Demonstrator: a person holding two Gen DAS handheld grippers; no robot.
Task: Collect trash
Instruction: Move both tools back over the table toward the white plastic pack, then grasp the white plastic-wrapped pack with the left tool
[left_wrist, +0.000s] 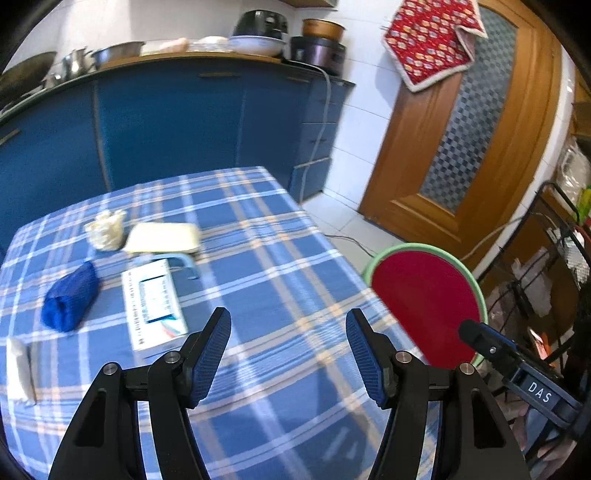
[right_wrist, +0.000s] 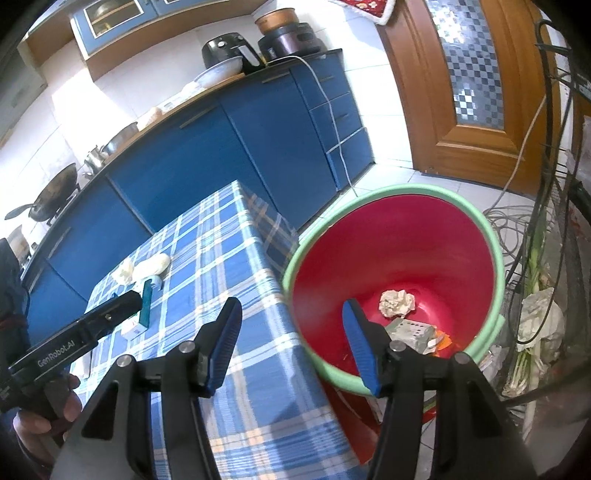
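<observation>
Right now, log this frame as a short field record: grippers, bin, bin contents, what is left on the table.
left gripper: open, empty, over the table
right gripper: open, empty, at the bin's edge
bin: red inside, green rim, on the floor beside the table
bin contents: crumpled paper ball, flattened grey carton, orange scrap
on table: blue cloth bundle, printed box, crumpled tissue, pale yellow pack

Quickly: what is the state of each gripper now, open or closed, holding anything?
Left gripper: open, holding nothing.
Right gripper: open, holding nothing.
</observation>
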